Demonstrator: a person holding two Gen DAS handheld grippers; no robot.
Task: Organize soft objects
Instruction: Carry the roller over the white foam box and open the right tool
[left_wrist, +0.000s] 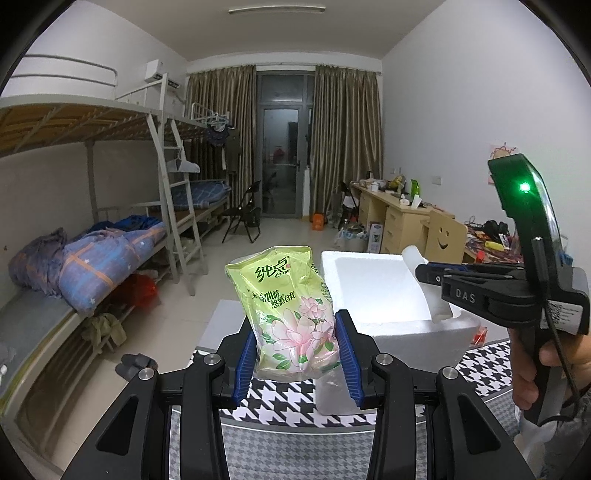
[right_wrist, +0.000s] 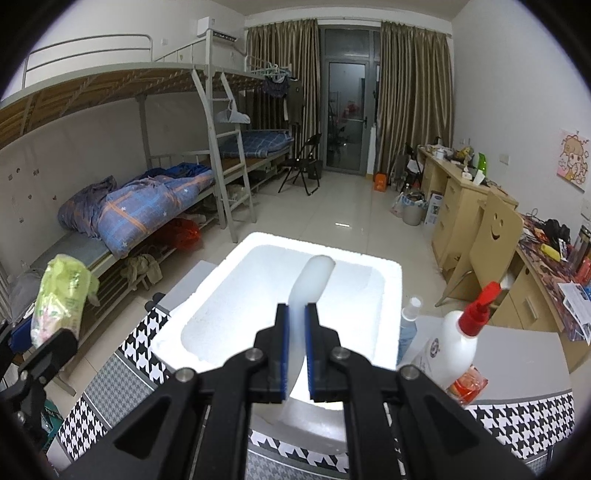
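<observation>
A table covered in a black-and-white houndstooth cloth (right_wrist: 524, 421) carries an open white foam box (right_wrist: 384, 280), which sits toward the cloth's left edge in the right wrist view. Just beside the box's right wall stand a small clear spray bottle (right_wrist: 409, 325) and a white bottle with a red pump top (right_wrist: 458, 350).

The left gripper (left_wrist: 300, 350) is held up level, its blue-padded fingers (left_wrist: 347, 354) pressed against both sides of a green tissue pack (left_wrist: 286, 310) printed with pink flowers; the pack stands upright in the grasp, raised off the table to the left of the box. The right gripper (right_wrist: 296, 343) points forward over the near rim of the box, clamped on a soft white sheet (right_wrist: 312, 280) that curves up and over the box's hollow. In the left wrist view a bare hand (left_wrist: 539, 365) grips the right tool's handle.

Beyond the table lies a pale tiled floor (right_wrist: 332, 210). Metal bunk beds (right_wrist: 155, 110) line the left wall, with a blue checked quilt (right_wrist: 147, 206) heaped on the nearest lower bunk. Wooden desks (right_wrist: 465, 192) run along the right wall with a smiley-face chair (right_wrist: 495, 229). Farther back stand a black folding chair (right_wrist: 303, 162) and brown curtains (right_wrist: 413, 92) flanking a glass door (right_wrist: 345, 114).
</observation>
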